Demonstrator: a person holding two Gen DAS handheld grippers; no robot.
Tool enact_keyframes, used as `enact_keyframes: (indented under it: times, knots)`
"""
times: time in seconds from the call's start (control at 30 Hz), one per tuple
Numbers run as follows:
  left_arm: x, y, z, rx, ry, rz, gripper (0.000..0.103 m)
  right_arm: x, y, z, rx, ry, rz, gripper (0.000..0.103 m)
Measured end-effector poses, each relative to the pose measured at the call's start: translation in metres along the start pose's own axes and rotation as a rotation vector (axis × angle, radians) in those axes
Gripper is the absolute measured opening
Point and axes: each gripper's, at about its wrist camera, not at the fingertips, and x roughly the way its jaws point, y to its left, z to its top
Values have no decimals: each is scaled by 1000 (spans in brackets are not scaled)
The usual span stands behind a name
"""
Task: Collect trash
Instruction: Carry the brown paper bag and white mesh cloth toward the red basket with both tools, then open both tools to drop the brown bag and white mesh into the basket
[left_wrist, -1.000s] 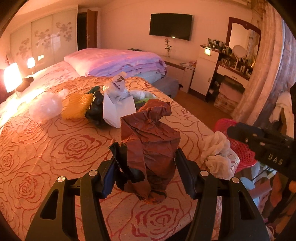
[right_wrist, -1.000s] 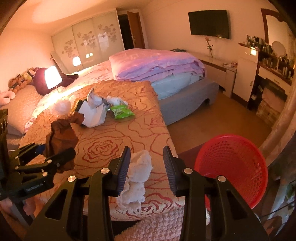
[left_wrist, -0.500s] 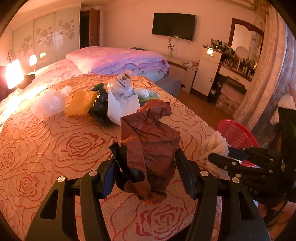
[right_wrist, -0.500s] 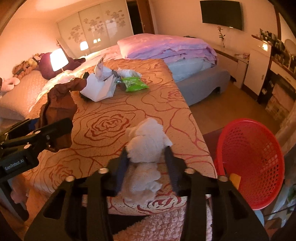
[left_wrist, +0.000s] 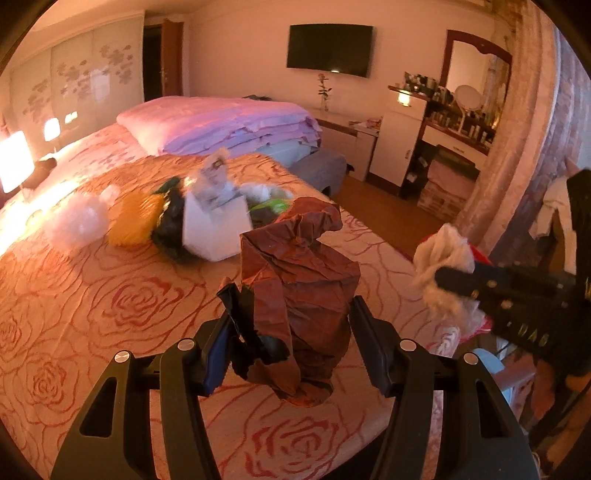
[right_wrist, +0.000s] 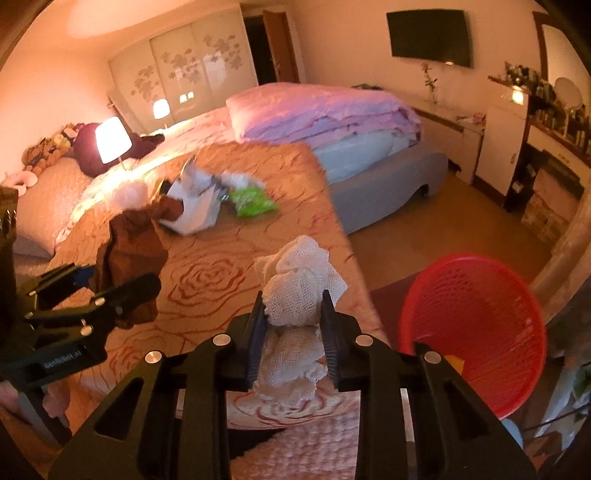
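You have a brown crumpled paper bag (left_wrist: 295, 291) with a black torn scrap at its side, and a white open-weave mesh wad (right_wrist: 299, 291). Your basket (right_wrist: 476, 332) is red lattice plastic. The bedspread (left_wrist: 110, 295) is orange-tan with red outlined roses. On it lie a white paper bag (left_wrist: 216, 230), a yellow-orange mesh piece (left_wrist: 135, 221), a black bag (left_wrist: 170, 221), a white fluffy clump (left_wrist: 79, 221) and a green packet (right_wrist: 253, 201). The folded quilt (right_wrist: 325, 110) is pink-lilac.
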Motion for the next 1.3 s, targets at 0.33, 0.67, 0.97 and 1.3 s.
enact_keyframes:
  times: [0.33,0.67,0.97,1.3]
  knots:
    - [12,-57,30,115,-26,-90,57,-44,-75,6,102,-72,-170,28]
    - [48,-121,46,219,27,-228,57,-57,-131,-3,234,-112,-272,28]
    - [102,-159,44,257,154,-343,57,-37,-162,-19,327,-60,-285,29]
    - [131,-173,31,292,240,-367,63,-20,-174,-32,386,4,-276,29]
